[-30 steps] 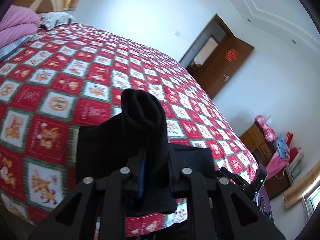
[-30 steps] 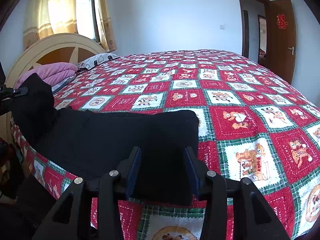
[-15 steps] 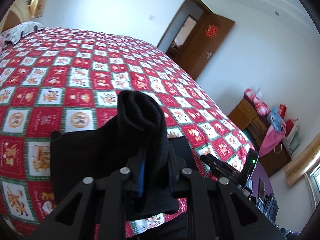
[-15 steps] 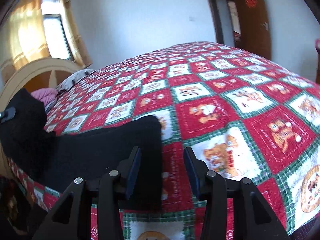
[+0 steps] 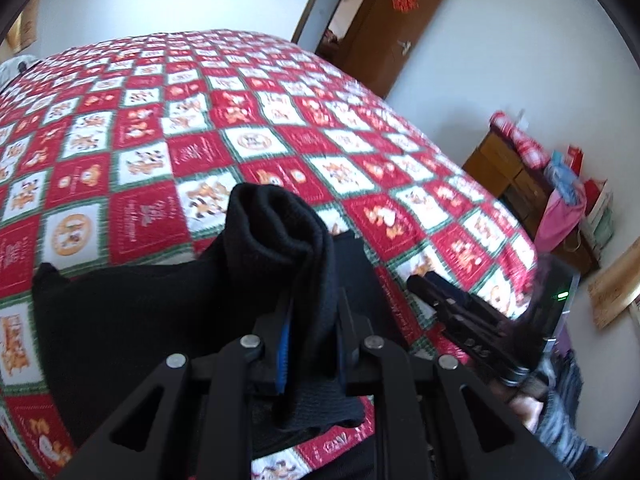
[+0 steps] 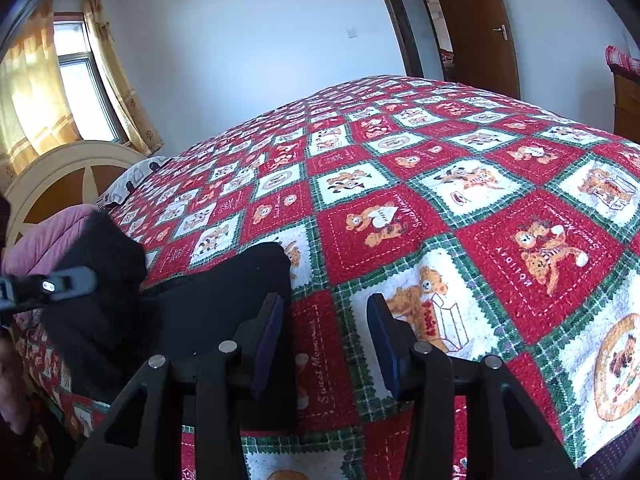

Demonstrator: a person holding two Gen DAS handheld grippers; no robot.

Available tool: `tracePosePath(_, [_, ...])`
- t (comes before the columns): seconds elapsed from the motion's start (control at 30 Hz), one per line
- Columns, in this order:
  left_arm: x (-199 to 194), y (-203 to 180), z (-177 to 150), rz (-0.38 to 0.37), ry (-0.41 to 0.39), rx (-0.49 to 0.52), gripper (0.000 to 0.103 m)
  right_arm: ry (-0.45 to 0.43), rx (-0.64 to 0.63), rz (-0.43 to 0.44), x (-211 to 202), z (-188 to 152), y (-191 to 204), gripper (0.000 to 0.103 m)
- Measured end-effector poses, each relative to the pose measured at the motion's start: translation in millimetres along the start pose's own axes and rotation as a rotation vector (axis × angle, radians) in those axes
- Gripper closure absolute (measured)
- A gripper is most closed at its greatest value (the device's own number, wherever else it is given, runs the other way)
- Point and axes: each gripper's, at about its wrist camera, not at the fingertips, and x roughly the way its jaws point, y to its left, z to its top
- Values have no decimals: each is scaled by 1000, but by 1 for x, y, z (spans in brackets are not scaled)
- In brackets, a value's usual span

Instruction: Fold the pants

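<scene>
Black pants (image 5: 120, 320) lie across the near edge of the bed on a red, white and green quilt (image 5: 248, 140). My left gripper (image 5: 312, 312) is shut on a bunched end of them, and the fabric rises in a thick roll above the fingers. In the right wrist view the same held end (image 6: 104, 248) hangs at the far left by the left gripper (image 6: 52, 284). The rest of the pants (image 6: 208, 308) lies flat beside it. My right gripper (image 6: 326, 320) stands open over the quilt just right of the pants' edge, with nothing between its fingers.
A pink blanket (image 6: 52, 236), a patterned pillow (image 6: 132, 180) and a cream headboard (image 6: 60, 168) are at the bed's left end, under a curtained window (image 6: 80, 92). A brown door (image 5: 384, 28) stands open beyond the bed. A wooden dresser (image 5: 516, 184) piled with bags stands at the right.
My left gripper has carried the bunched end of the pants to the right, closer to the right gripper. The right gripper has slid right, off the black fabric onto the quilt.
</scene>
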Motion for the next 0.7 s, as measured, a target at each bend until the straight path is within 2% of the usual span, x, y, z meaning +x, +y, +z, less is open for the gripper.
tracePosePath(0.13, [27, -4, -6, 36, 29, 23, 85, 4, 6, 5, 1, 2, -1, 57])
tracePosePath(0.23, [37, -8, -11, 49, 17, 37, 82, 6, 11, 11, 3, 3, -3, 57])
tracePosePath(0.37, [34, -19, -10, 10, -11, 47, 69, 10, 12, 20, 4, 3, -3, 57])
tracePosePath(0.43, [20, -25, -10, -7, -53, 77, 64, 6, 12, 32, 3, 3, -3, 57])
tracePosePath(0.5, [3, -24, -12, 3, -98, 91, 51, 0, 17, 65, 0, 3, -2, 57])
tracePosePath(0.53, [-6, -21, -15, 8, -123, 92, 47, -2, 21, 89, -1, 3, -2, 57])
tracePosePath(0.6, [-22, -9, -22, 47, -161, 81, 34, -6, 18, 149, -4, 3, 3, 47])
tracePosePath(0.63, [-30, -1, -27, 71, -175, 73, 33, -9, 8, 175, -6, 2, 8, 43])
tracePosePath(0.7, [-39, 16, -36, 123, -185, 60, 32, -11, -23, 215, -9, -1, 20, 42])
